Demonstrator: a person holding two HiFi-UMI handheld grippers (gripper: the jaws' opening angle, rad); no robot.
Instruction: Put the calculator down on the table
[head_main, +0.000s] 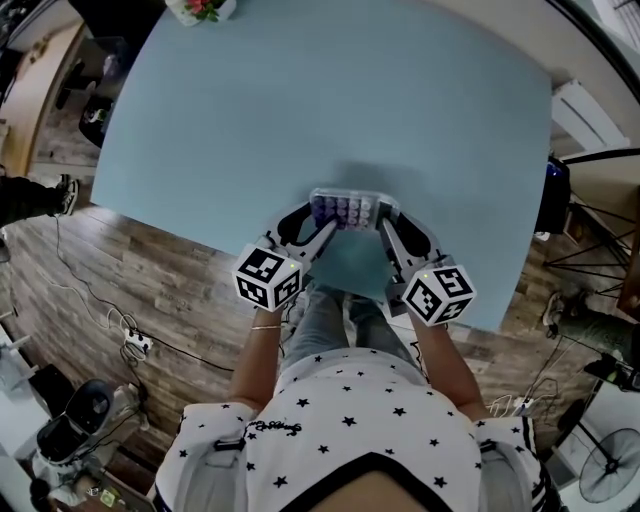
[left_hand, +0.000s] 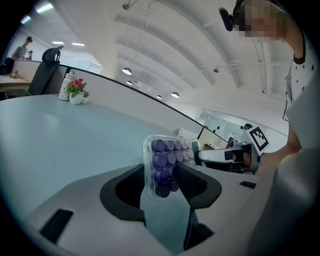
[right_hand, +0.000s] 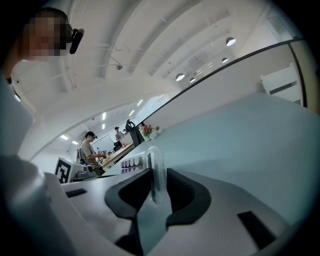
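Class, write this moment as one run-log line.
left gripper: shut on calculator | right gripper: shut on calculator | calculator: keys up, over table edge nearest person | table contact: cannot tell

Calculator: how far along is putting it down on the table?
Done: the calculator is over the near edge of the table. In hand: the left gripper and the right gripper each clamp one end of it, its purple keys showing. Left: lay it flat on the table and open both grippers. Whether it touches the surface yet cannot be told.
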